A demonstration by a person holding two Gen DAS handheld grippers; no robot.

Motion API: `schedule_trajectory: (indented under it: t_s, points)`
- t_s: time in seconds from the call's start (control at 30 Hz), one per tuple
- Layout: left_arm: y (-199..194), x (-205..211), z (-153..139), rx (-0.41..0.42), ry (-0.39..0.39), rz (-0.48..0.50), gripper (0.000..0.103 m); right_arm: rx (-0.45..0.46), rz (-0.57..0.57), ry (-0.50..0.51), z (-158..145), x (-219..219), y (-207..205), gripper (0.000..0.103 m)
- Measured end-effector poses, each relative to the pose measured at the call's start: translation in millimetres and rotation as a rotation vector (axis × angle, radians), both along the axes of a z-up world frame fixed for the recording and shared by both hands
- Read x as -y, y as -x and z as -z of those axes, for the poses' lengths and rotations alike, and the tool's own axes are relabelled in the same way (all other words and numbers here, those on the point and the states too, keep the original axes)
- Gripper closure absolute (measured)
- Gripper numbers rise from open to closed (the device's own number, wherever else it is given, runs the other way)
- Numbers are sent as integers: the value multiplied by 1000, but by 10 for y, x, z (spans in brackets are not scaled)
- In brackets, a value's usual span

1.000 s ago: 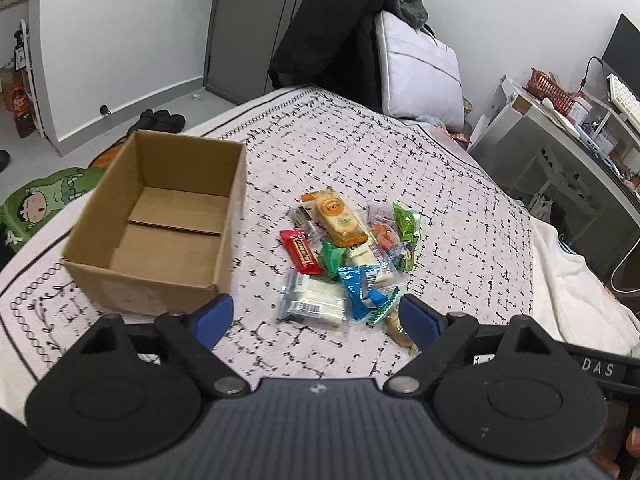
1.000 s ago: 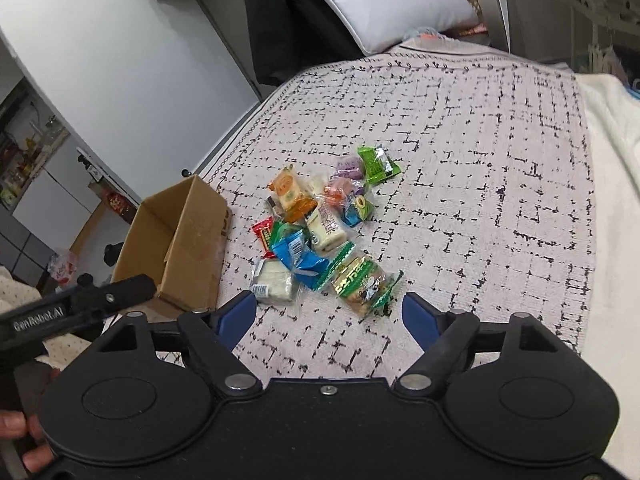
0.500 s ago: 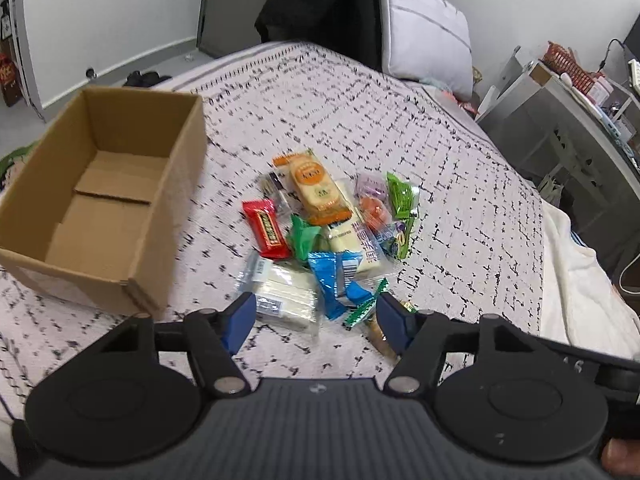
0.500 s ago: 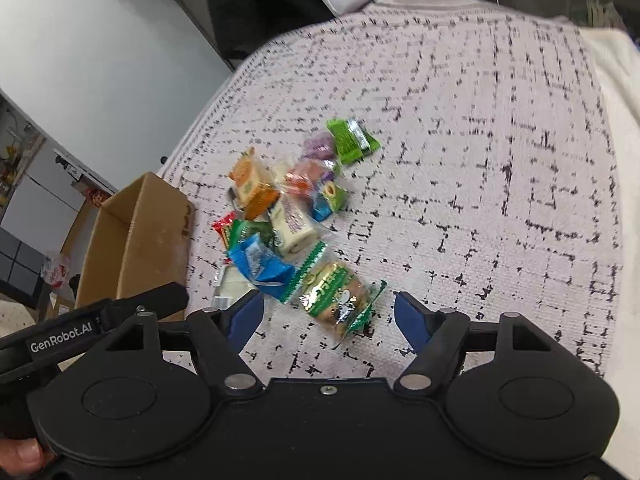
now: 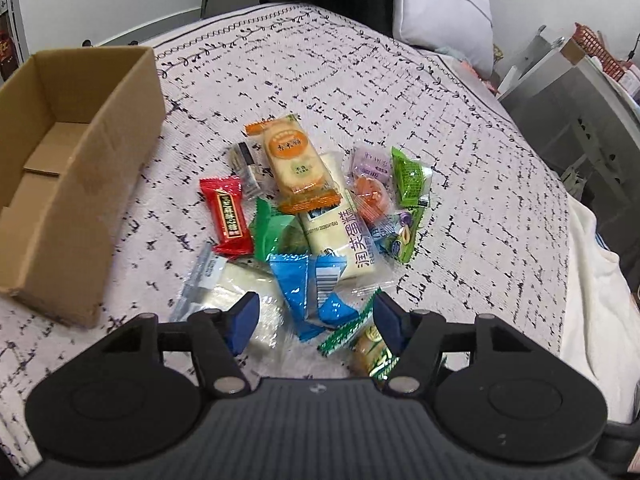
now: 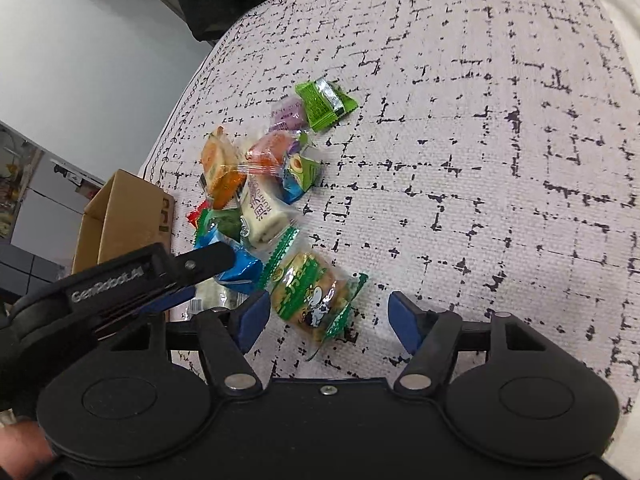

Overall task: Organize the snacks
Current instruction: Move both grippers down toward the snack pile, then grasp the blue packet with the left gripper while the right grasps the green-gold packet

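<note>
Right wrist view: right gripper spread wide, straddling green packet; light, crinkly, likely slippery—grip mid-body.

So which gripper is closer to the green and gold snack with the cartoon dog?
Right. The right gripper has the dog snack between its open fingers; the left gripper is beside it, over the blue packet.
</note>
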State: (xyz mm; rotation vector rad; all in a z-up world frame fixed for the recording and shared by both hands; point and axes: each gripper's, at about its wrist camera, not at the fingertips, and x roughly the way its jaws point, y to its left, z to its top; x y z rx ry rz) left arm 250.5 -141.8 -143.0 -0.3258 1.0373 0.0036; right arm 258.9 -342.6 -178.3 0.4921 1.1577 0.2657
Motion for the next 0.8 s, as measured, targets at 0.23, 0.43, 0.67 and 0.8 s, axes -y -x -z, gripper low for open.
schedule_trajectory:
  t_s: [0.23,0.43,0.67,0.8]
  points:
    - [-129,8,158,7,-8,-18,45,39,-51,12,79,-116,-202,37]
    - [-181,-74,185,17,18,-39,64,85,-128,54,78,-220,-222,29]
    - [-138,-115,109,44,45,-43,66,138,-229,162,55,-405,-146,22]
    - [-94,-172,27,64,58,-50,66,156,-257,231,47,-484,-104,29]
